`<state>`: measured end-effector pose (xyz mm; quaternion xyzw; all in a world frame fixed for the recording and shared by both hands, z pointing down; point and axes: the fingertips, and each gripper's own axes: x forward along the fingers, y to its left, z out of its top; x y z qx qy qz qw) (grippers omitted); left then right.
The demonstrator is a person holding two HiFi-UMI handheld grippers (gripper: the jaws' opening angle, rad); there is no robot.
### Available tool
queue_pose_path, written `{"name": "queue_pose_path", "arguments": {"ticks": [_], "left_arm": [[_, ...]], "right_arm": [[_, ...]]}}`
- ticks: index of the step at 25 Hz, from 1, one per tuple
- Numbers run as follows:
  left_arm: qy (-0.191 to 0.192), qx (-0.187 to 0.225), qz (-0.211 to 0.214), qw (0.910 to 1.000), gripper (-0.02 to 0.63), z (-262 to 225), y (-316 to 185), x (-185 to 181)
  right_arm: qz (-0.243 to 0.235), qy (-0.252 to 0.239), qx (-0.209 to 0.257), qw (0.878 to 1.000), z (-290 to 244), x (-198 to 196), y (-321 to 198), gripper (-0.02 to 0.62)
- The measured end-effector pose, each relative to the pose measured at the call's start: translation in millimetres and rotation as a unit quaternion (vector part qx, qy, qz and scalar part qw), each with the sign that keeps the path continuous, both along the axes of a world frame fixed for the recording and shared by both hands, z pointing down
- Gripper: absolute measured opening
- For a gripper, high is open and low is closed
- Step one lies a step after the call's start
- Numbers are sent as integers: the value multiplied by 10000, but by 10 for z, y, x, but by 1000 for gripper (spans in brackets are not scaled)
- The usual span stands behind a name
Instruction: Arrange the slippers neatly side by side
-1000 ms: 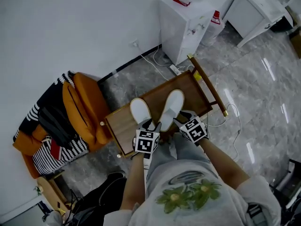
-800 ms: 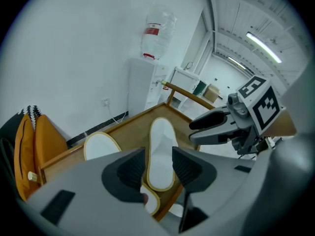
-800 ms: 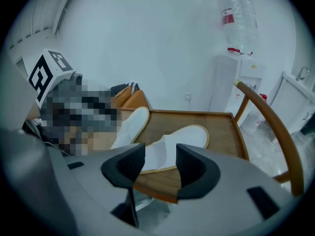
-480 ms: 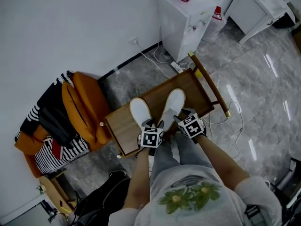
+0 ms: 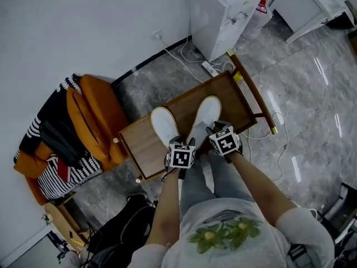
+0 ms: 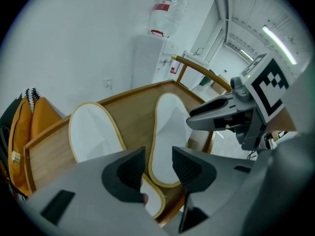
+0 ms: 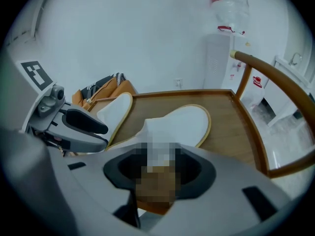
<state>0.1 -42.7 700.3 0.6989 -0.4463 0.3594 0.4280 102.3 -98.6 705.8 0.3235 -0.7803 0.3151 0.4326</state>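
1. The left gripper (image 6: 156, 167) and the right gripper (image 7: 157, 163) sit just beside each other at the tray's (image 5: 142, 145) 6 o'clock edge, both pointing steeply down.
2. Around the tray, left to right: an orange seat (image 5: 92, 119) at 9 o'clock with a striped cloth (image 5: 58, 178) draped over it, a black bag (image 5: 120, 228) at 7 o'clock, a power strip (image 5: 208, 67) and a dispenser (image 5: 215, 15) at 12 to 1 o'clock, and a white table (image 5: 309, 4) far off at 2 o'clock.
3. A curved rail (image 5: 254, 102) stands along the tray's 3 o'clock edge, near the right slipper (image 5: 206, 113).
4. Count: two slippers, two grippers, one tray.
5. Both slippers lie on the tray in a V. The left slipper (image 5: 163, 124) points to 11 o'clock and the right one to 1 o'clock. Their near ends are close together and their far ends apart.
6. Left gripper: the jaws are well apart and grip nothing. The left slipper's gold-edged near end lies just under them.
7. Right gripper: the jaws are wide too and have just been closing. The right slipper's white upper rises between them, with no pad seen pressing on it.
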Motion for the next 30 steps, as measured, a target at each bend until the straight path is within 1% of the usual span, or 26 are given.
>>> {"name": "queue_pose_path", "arguments": {"ticks": [4,9,11,15,17,19,25,30], "left_arm": [[-58,-130,-3,9999,180,116,41,7],[-134,-37,37,9999,179,139,-17,61],[-139,-57,102,9998,179,150,-43,88],[-225,-243,199,9993,177,239,15,92],[-258,-329,205,9989,149,291,70,88],[-271,-378,214,9987,135,333,115,100],[-241,-410,170,9987,118,367,157,136],[-116,-506,130,9986,112,370,195,144]], "right_arm": [[29,112,49,9999,50,15,-5,106],[28,150,151,9998,38,33,16,30],[52,141,158,9998,37,44,11,22],[45,62,154,9999,30,45,-9,15],[15,14,154,9999,28,29,-11,15],[-23,-21,154,9999,30,11,-12,14],[-116,-94,157,9998,23,-34,-28,14],[-215,-155,149,9995,18,-88,-45,14]]}}
